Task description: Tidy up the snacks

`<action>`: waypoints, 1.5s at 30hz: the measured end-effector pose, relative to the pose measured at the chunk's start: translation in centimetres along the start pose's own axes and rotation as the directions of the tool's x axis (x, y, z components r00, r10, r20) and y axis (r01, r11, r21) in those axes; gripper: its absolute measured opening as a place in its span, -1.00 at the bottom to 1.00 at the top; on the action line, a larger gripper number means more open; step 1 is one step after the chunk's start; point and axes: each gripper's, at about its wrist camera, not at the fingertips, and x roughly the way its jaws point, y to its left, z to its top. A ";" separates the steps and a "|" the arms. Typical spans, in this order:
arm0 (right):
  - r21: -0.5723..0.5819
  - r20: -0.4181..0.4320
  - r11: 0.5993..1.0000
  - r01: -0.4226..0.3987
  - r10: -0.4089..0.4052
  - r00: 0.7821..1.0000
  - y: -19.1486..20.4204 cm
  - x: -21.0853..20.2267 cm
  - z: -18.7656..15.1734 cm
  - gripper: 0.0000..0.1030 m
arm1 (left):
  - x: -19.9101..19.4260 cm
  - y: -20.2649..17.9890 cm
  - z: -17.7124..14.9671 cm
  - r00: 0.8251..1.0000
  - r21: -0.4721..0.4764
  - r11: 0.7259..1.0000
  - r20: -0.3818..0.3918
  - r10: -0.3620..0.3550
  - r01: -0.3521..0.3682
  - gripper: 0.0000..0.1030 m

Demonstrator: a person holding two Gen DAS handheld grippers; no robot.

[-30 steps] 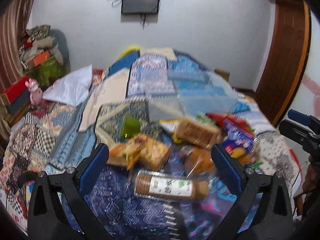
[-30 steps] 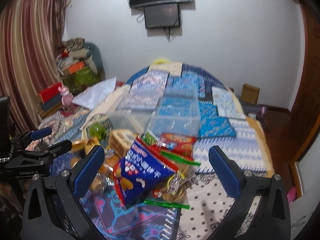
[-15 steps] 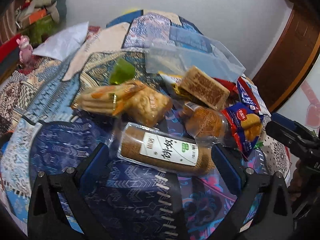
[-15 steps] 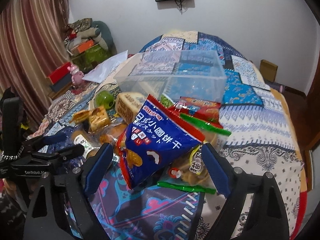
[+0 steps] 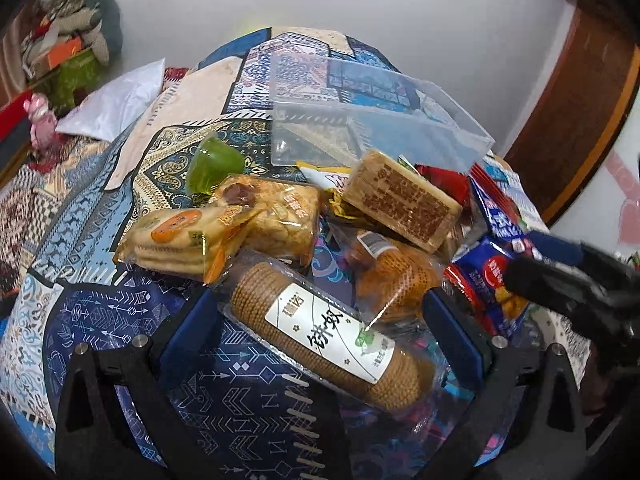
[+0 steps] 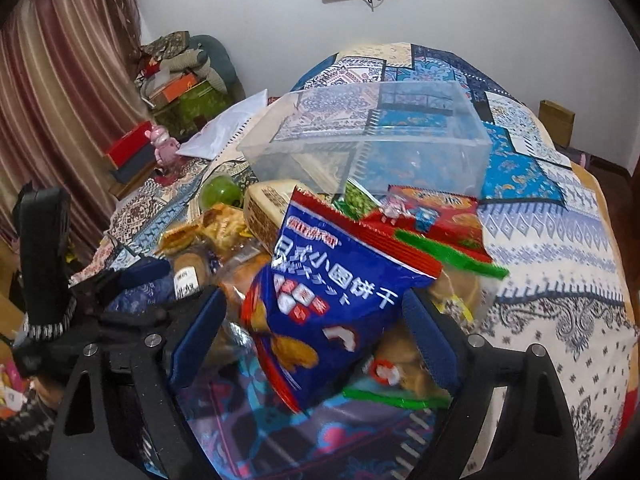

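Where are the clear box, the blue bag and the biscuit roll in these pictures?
clear box [image 6: 420,160], right wrist view, front wall.
blue bag [image 6: 320,300], right wrist view, printed front.
biscuit roll [image 5: 332,332], left wrist view, white label.

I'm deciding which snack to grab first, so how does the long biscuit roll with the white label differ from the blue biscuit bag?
The biscuit roll is a clear cylinder showing stacked brown biscuits; the blue bag is opaque and printed, with red edging. The roll lies flat on the blanket, while the bag leans up against the pile. The roll sits between the left tool's open fingers, the bag between the right tool's. Neither is in the clear bin yet.
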 end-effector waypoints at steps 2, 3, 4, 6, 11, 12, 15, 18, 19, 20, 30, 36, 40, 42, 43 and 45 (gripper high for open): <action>-0.014 -0.009 1.000 0.017 -0.017 1.000 0.3 0.6 0.2 0.72 | 0.0 0.1 -0.5 1.000 0.013 1.000 -0.012 -0.009 0.009 1.00; -0.021 -0.015 1.000 0.023 -0.023 1.000 0.4 1.0 0.2 0.70 | 0.1 0.2 -0.8 1.000 0.016 1.000 -0.021 -0.011 0.011 1.00; -0.028 -0.022 0.999 0.028 -0.028 0.999 0.5 1.3 0.2 0.61 | 0.0 0.3 -1.3 1.000 0.019 1.000 -0.027 -0.009 0.010 1.00; -0.031 -0.028 0.999 0.026 -0.027 0.999 0.5 1.5 0.0 0.59 | -0.1 0.7 -2.0 0.999 0.017 1.000 -0.034 -0.019 0.019 1.00; -0.044 -0.030 0.999 0.025 -0.027 0.999 0.2 0.8 -0.6 0.50 | -1.2 1.9 -2.2 1.000 0.015 1.000 -0.028 -0.006 0.006 0.99; -0.046 -0.031 0.999 0.025 -0.027 0.999 0.1 0.6 -0.7 0.46 | -1.5 2.1 -2.3 1.000 0.021 1.000 -0.025 0.001 -0.001 0.97; -0.051 -0.036 0.998 0.022 -0.024 0.999 -0.1 0.2 -0.9 0.37 | -2.7 2.6 -2.6 1.000 0.042 0.999 -0.013 0.021 -0.021 0.96; -0.052 -0.035 0.999 0.009 -0.011 0.999 -0.2 -0.1 -1.3 0.33 | -3.6 3.2 -2.8 0.999 0.055 0.997 -0.004 0.050 -0.050 0.95; -0.054 -0.037 0.999 0.009 -0.010 0.999 -0.3 -0.2 -1.5 0.32 | -3.8 3.5 -2.8 0.998 0.048 0.997 -0.006 0.059 -0.058 0.93; -0.054 -0.037 0.998 0.010 -0.012 0.999 -0.2 -0.2 -1.6 0.32 | -3.8 3.8 -2.8 0.998 0.036 0.998 -0.013 0.058 -0.058 0.93; -0.058 -0.060 0.998 0.023 -0.027 0.998 0.3 -0.7 -2.4 0.36 | -0.9 2.4 -1.3 0.995 -0.088 0.995 -0.087 -0.044 0.037 0.71; -0.045 -0.080 0.999 0.019 -0.023 0.997 -0.2 -0.9 -3.6 0.36 | 0.2 0.1 -1.6 0.998 -0.020 0.999 -0.058 0.029 -0.031 0.31; -0.026 -0.093 1.000 -0.001 -0.002 0.996 -0.2 -0.5 -4.1 0.32 | -0.1 -0.1 -2.4 0.998 0.042 0.999 -0.046 0.036 -0.034 0.00; -0.018 -0.088 1.000 -0.013 0.011 0.996 -0.2 -0.5 -4.2 0.25 | -0.5 0.1 -2.6 0.998 0.058 0.998 -0.047 0.033 -0.030 -0.09; -0.012 -0.084 1.000 -0.014 0.013 0.996 -0.3 -0.6 -4.2 0.23 | -0.7 0.3 -2.8 0.998 0.062 0.998 -0.048 0.032 -0.029 -0.17; -0.002 -0.078 1.000 -0.018 0.018 0.997 -0.3 -0.8 -4.3 0.20 | -1.2 0.9 -3.1 0.998 0.065 0.997 -0.043 0.041 -0.038 -0.24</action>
